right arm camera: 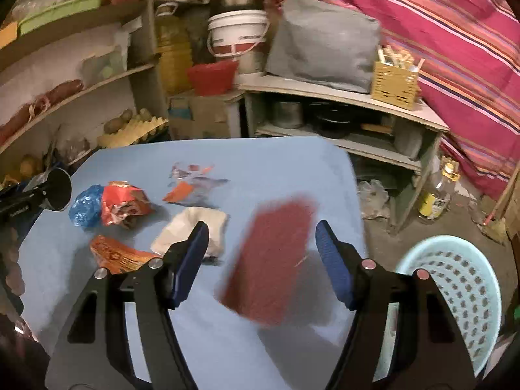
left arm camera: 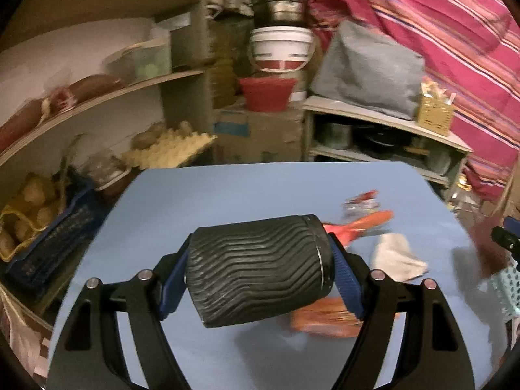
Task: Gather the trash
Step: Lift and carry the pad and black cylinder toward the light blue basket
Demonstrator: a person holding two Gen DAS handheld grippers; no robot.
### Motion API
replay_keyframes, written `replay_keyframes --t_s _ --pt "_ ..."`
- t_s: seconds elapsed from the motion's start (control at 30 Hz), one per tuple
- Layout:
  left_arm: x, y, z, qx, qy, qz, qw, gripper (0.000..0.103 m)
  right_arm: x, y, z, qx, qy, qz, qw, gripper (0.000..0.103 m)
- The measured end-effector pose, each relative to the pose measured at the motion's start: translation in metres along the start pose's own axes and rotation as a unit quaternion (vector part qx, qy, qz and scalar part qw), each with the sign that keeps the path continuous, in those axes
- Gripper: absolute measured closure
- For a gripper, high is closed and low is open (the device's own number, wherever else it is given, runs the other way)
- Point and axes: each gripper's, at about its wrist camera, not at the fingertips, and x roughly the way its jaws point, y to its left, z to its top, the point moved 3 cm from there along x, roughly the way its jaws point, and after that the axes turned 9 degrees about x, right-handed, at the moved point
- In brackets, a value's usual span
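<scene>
Still early, by the look: left gripper (left arm camera: 260, 273) clamps a black ribbed cup (left arm camera: 260, 268) sideways; right gripper (right arm camera: 261, 265) stands open, a blurred red pack (right arm camera: 269, 260) between its fingers, whether touched unclear. Basket (right arm camera: 455, 295) beside right looks empty. Beyond lie white wad (right arm camera: 191, 230), orange wrapper (right arm camera: 120, 256), blue bag (right arm camera: 86, 204).

Dim, cluttered storeroom under warm light. Blue-topped desk (right arm camera: 260, 162) in front. Beyond its far left corner, curved wooden shelves (left arm camera: 136, 86) with an egg tray (left arm camera: 169, 149) and potatoes. Past the far edge, a cardboard box (left arm camera: 260, 133), red basin (left arm camera: 268, 92), white bucket (left arm camera: 281, 48) and metal pot (left arm camera: 279, 3), stacked. Off the far right corner, a low grey shelf unit (right arm camera: 341, 97) under striped pink cloth (right arm camera: 438, 32). Bare grey floor (right arm camera: 455, 214).
</scene>
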Motion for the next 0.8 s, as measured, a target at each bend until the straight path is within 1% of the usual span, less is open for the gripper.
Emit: replay_keyframes --t_s 0.03,0.13,0.17,0.27,0.3,0.33,0.37,0.43,0.5,0.57,0.67,0.8 --pt "-0.002 -0.011 0.003 0.006 -0.003 -0.003 1.0000 0.027 -0.005 -0.012 0.000 0.006 -0.003 -0.004 1.000 0.035" --pt "-0.004 -0.046 0.011 0.019 -0.009 -0.021 0.9996 0.026 -0.015 -0.041 -0.002 0.025 -0.004 -0.012 1.000 0.042" --pt "-0.004 -0.059 0.013 0.019 -0.009 -0.031 0.9993 0.026 -0.017 -0.049 -0.003 0.031 -0.002 -0.012 0.999 0.042" --pt "0.002 -0.082 0.014 0.014 0.001 -0.052 0.9985 0.026 -0.013 -0.071 -0.010 0.048 0.017 -0.023 0.998 0.041" --pt "0.004 -0.091 0.012 0.015 0.006 -0.058 0.9982 0.026 -0.009 -0.075 -0.014 0.047 0.021 -0.033 0.998 0.034" --pt "0.005 -0.095 0.011 0.017 0.008 -0.059 0.9981 0.026 -0.006 -0.076 -0.015 0.046 0.024 -0.038 0.998 0.029" --pt "0.006 -0.101 0.009 0.020 0.011 -0.059 0.9980 0.026 0.001 -0.079 -0.020 0.046 0.036 -0.041 0.997 0.022" --pt "0.008 -0.105 0.007 0.022 0.015 -0.061 0.9978 0.026 0.016 -0.076 -0.029 0.037 0.063 -0.034 0.997 0.020" --pt "0.008 -0.106 0.005 0.025 0.015 -0.057 0.9979 0.026 0.027 -0.070 -0.036 0.016 0.081 -0.035 0.996 0.015" --pt "0.007 -0.103 0.003 0.027 0.016 -0.051 0.9982 0.026 0.038 -0.062 -0.044 -0.010 0.097 -0.035 0.995 0.015" --pt "0.008 -0.095 -0.001 0.022 0.022 -0.048 0.9984 0.026 0.054 -0.058 -0.052 -0.031 0.120 -0.039 0.992 0.015" --pt "0.006 -0.085 -0.008 0.023 0.027 -0.037 0.9987 0.026 0.068 -0.059 -0.057 -0.031 0.134 -0.035 0.990 0.015"
